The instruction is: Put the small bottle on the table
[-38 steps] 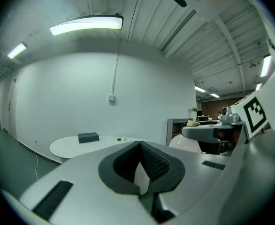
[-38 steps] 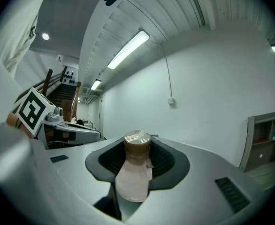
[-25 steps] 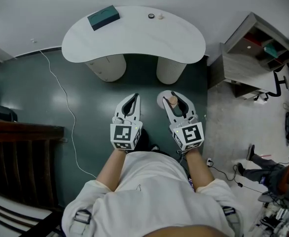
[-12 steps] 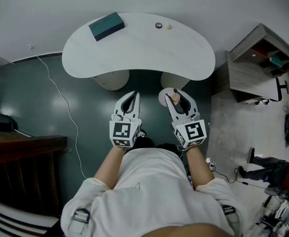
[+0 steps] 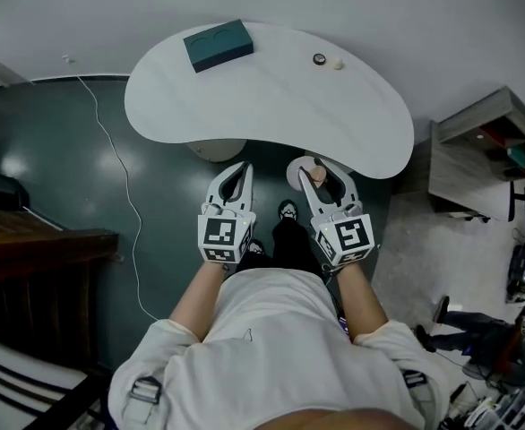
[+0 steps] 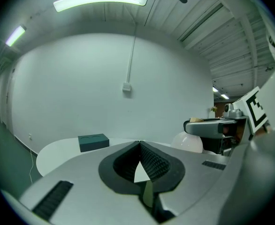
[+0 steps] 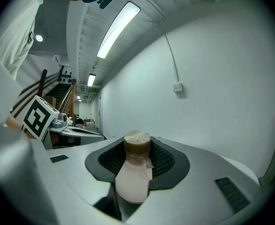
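Note:
The small bottle [image 5: 314, 176], pale pink with a brown cap, stands upright between the jaws of my right gripper [image 5: 321, 170], which is shut on it. In the right gripper view the bottle [image 7: 133, 175] fills the gap between the dark pads. My left gripper [image 5: 236, 176] is shut with nothing in it; its tips meet in the left gripper view [image 6: 140, 146]. Both grippers hover side by side just short of the near edge of the white kidney-shaped table [image 5: 271, 97]. The table's pedestals are mostly hidden under its top.
A teal box [image 5: 218, 45] lies at the table's far left, also seen as the teal box [image 6: 93, 142]. A dark ring [image 5: 319, 59] and a small pale object [image 5: 337, 64] sit at the far right. A shelf unit [image 5: 486, 150] stands right; a white cable [image 5: 124, 195] crosses the dark floor.
The person has stepped closer to the table, so its near edge now reaches the gripper tips. The right gripper still holds the bottle; the left stays shut.

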